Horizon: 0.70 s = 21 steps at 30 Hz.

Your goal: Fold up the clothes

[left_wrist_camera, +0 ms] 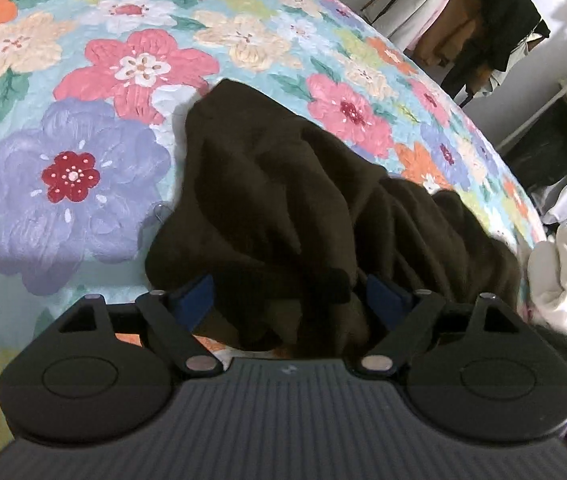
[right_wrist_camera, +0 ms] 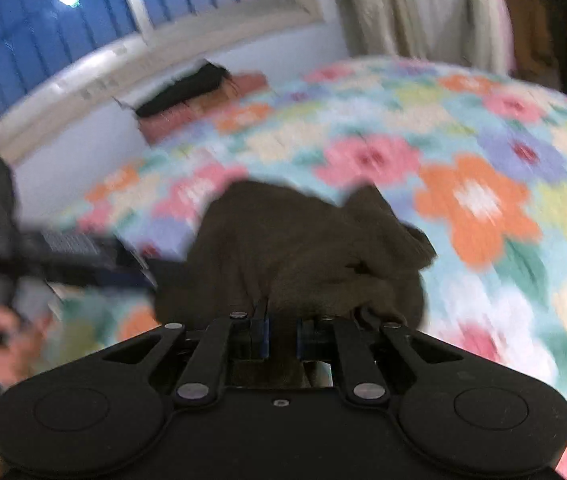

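A dark brown garment [left_wrist_camera: 283,184] lies bunched on the flowered bedspread [left_wrist_camera: 83,80]. In the left wrist view it drapes over my left gripper [left_wrist_camera: 291,300], whose blue pads stand wide apart with cloth hanging between them. In the right wrist view, which is blurred, my right gripper [right_wrist_camera: 283,340] has its jaws close together, pinched on the near edge of the brown garment [right_wrist_camera: 303,248]. The left gripper also shows in the right wrist view [right_wrist_camera: 63,252], at the left beside the garment.
A clothes rack [left_wrist_camera: 475,32] with hanging garments stands past the bed's far right edge. White cloth [left_wrist_camera: 563,280] lies at the right. Folded dark and reddish items [right_wrist_camera: 199,96] sit at the bed's far end under a window [right_wrist_camera: 43,20]. The bedspread [right_wrist_camera: 483,200] extends right.
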Tool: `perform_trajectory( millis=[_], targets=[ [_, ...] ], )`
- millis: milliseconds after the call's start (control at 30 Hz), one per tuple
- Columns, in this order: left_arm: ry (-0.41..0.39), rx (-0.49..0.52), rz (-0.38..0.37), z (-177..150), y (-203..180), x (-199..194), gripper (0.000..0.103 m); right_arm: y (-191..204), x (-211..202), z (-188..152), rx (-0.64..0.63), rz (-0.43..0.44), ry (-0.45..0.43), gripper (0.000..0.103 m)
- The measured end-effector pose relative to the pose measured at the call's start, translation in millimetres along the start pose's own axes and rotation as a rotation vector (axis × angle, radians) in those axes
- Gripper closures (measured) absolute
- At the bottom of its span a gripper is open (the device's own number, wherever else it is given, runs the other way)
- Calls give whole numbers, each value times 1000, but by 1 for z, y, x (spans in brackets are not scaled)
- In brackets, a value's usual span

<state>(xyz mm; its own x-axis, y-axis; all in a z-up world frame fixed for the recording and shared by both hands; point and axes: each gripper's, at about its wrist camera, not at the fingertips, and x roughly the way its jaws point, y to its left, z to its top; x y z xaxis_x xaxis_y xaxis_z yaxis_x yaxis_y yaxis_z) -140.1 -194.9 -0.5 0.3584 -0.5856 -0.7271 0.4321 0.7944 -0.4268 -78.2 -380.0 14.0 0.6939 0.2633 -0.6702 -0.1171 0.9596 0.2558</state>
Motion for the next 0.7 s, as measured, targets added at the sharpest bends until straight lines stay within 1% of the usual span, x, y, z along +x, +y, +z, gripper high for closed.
perform_trajectory(
  millis=[33,133,167,200,233,267,300,333,367,433,500,533,567,600,633,667,700],
  targets=[
    [-6,20,10,-2,-2,-2,23,-4,2,-7,4,-28,15,90],
    [-24,80,41,-6,-10,-7,46,-12,8,-18,-39,-123,25,91],
    [-32,103,60,-7,-13,-7,47,-12,10,-19,-61,-148,21,91],
    [-42,124,80,-7,-17,-7,47,-12,12,-17,-66,-153,17,91],
    [-40,126,85,-7,-18,-3,44,-11,13,-15,-70,-158,14,91],
    [-27,115,80,-8,-17,2,36,-10,14,-13,-74,-162,10,91],
    [-13,105,75,-9,-16,8,31,-9,16,-11,-78,-166,5,91],
    [1,95,70,-9,-16,13,20,-7,17,-8,-83,-170,0,91],
    [14,85,66,-10,-15,18,13,-4,17,-8,-101,-178,-5,91],
    [41,65,56,-12,-14,29,12,2,22,-6,-175,-198,0,91],
    [68,44,46,-14,-13,40,27,5,25,-6,-214,-192,-12,91],
    [72,54,48,-15,-14,44,50,7,26,-7,-231,-189,-16,91],
    [65,92,65,-16,-20,44,63,6,27,-7,-220,-179,-13,90],
    [57,140,89,-17,-26,41,68,6,28,-7,-205,-170,-4,89],
    [49,188,114,-17,-33,38,84,5,30,-6,-192,-159,15,84],
    [41,236,138,-18,-39,35,88,7,34,-3,-186,-137,58,83],
    [33,284,163,-19,-46,32,89,9,40,-1,-199,-125,97,82]
  ],
)
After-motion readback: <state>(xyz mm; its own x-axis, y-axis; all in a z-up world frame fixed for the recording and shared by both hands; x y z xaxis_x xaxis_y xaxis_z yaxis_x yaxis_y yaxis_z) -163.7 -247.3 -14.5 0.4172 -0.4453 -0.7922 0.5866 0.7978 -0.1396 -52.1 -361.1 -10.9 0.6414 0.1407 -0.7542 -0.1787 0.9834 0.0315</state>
